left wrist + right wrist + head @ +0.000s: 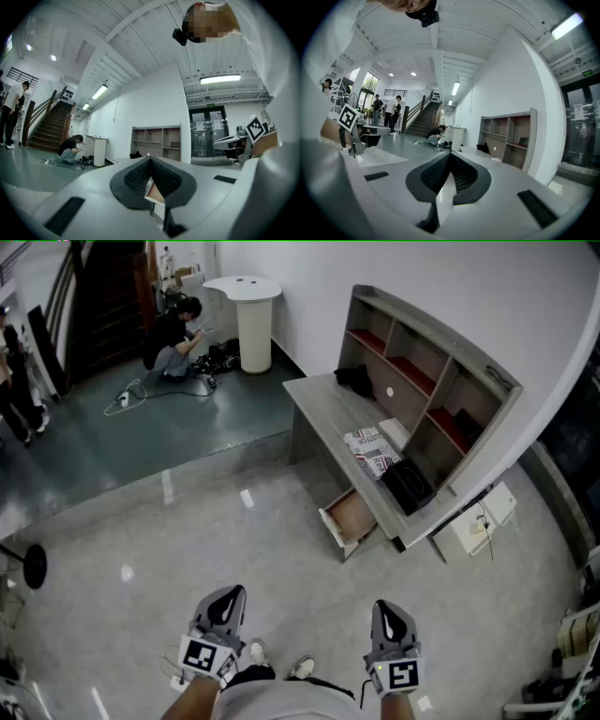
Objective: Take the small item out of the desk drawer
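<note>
A grey desk point(328, 413) with a shelf unit stands ahead against the white wall. Its drawer point(349, 518) is pulled out toward me, and what lies inside is too small to make out. My left gripper point(223, 597) and right gripper point(389, 613) are held low near my body, well short of the desk, both pointing forward. Each has its jaws shut with nothing between them. In the left gripper view the left gripper point(150, 161) points at the desk's shelves point(157, 140). From the right gripper view, the right gripper point(450, 156) faces the same shelves point(508, 143).
On the desktop lie a printed packet point(371, 451), a black bag point(407, 486) and a dark item point(354, 379). A white box point(483, 519) sits on the floor right of the desk. A person crouches point(176, 338) far back beside a white pedestal point(251, 320).
</note>
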The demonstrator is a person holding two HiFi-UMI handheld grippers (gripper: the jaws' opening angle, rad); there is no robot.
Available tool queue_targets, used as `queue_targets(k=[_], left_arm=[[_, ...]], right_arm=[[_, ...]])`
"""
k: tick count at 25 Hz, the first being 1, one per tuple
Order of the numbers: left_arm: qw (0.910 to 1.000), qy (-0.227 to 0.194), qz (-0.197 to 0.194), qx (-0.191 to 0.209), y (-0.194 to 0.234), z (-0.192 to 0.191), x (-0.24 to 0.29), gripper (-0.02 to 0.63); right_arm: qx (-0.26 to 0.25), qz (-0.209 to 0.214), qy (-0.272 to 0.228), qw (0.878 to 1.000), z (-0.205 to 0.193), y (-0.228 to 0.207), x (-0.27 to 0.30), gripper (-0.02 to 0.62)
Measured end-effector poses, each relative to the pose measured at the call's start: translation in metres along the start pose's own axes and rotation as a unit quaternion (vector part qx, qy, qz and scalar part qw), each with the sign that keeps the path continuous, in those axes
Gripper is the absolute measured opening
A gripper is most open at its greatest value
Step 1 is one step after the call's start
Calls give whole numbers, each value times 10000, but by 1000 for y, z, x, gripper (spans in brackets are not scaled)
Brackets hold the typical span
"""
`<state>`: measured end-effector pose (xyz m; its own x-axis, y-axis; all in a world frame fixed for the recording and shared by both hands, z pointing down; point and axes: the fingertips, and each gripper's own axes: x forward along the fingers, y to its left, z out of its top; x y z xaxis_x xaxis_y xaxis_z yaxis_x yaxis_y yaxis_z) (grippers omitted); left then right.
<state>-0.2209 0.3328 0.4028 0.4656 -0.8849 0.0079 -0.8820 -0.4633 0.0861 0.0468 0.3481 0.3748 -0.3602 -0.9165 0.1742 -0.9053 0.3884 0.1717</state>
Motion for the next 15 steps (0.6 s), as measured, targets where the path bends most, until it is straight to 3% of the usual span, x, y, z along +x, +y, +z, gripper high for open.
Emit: queue_targets(k=[9, 15], left_arm=[[9999, 25, -108, -97, 42, -1, -7, 17], [9987, 8, -393, -311, 62, -4, 1, 17]], right_arm=[[-18, -94, 213, 9997, 8, 33, 24, 20], [58, -262, 64, 9996, 25, 52, 32, 20]])
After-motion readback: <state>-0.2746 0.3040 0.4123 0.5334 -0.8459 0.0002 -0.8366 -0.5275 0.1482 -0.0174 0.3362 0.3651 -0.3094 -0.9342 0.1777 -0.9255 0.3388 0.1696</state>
